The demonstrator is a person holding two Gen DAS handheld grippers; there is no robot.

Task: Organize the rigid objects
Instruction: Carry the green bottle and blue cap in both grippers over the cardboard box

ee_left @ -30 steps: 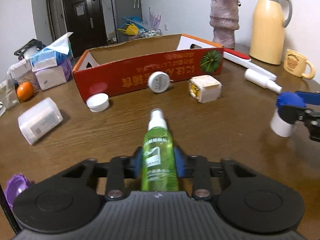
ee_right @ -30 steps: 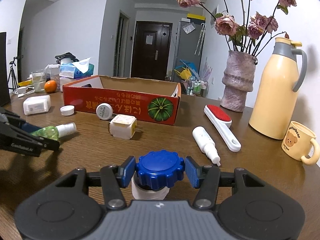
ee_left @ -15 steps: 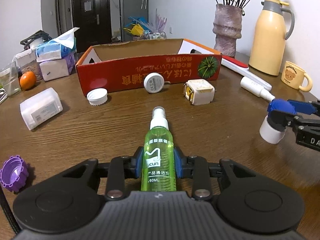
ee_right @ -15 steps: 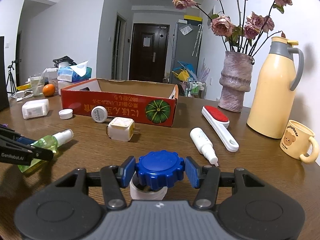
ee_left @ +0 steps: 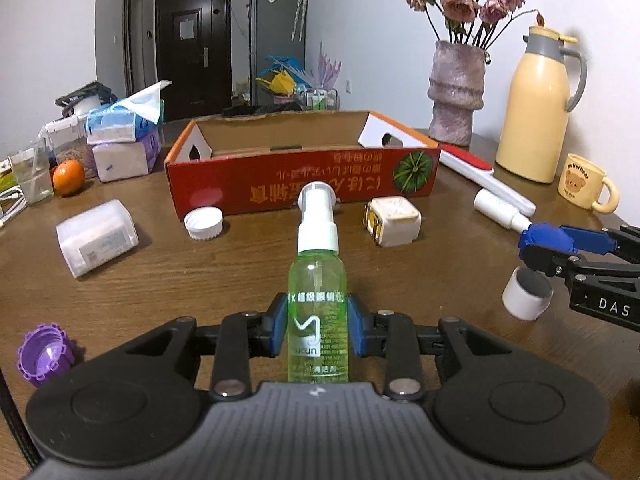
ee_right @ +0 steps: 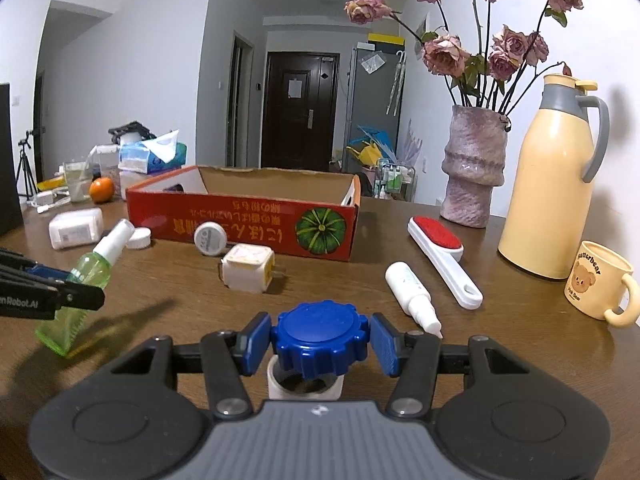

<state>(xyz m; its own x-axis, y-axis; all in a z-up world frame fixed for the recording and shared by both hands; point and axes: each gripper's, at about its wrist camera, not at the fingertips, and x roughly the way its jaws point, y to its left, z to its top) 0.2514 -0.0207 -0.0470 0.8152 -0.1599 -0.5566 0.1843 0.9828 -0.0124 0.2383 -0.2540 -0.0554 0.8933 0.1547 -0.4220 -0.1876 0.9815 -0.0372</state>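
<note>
Red cardboard box (ee_left: 304, 184): table's twelve o'clock, open-topped. Left gripper (ee_left: 318, 330): clamped on green spray bottle (ee_left: 318, 312), lifted, nozzle toward box. Right gripper (ee_right: 320, 340): clamped on blue-capped white jar (ee_right: 322, 336), at three o'clock.

Your green spray bottle (ee_left: 318, 320), clear-walled with a white pump nozzle, is clamped at its label and raised off the worktop (ee_left: 240, 272), tilted nozzle-up toward the open red cardboard box (ee_left: 304, 178), which looks empty from here. Your blue ridged cap (ee_right: 322, 338) is clamped by its sides, level, just above a short white cylinder (ee_right: 304, 386); contact between them cannot be told. Loose on the worktop before the box: a white screw cap (ee_left: 204, 223), a round white disc (ee_right: 210, 239) leaning on the box wall, a white cube plug (ee_left: 394, 221), a small white bottle (ee_right: 412, 294) lying flat, a lint brush (ee_right: 442, 258), a white plastic case (ee_left: 96, 238) and a purple cap (ee_left: 44, 354).
</note>
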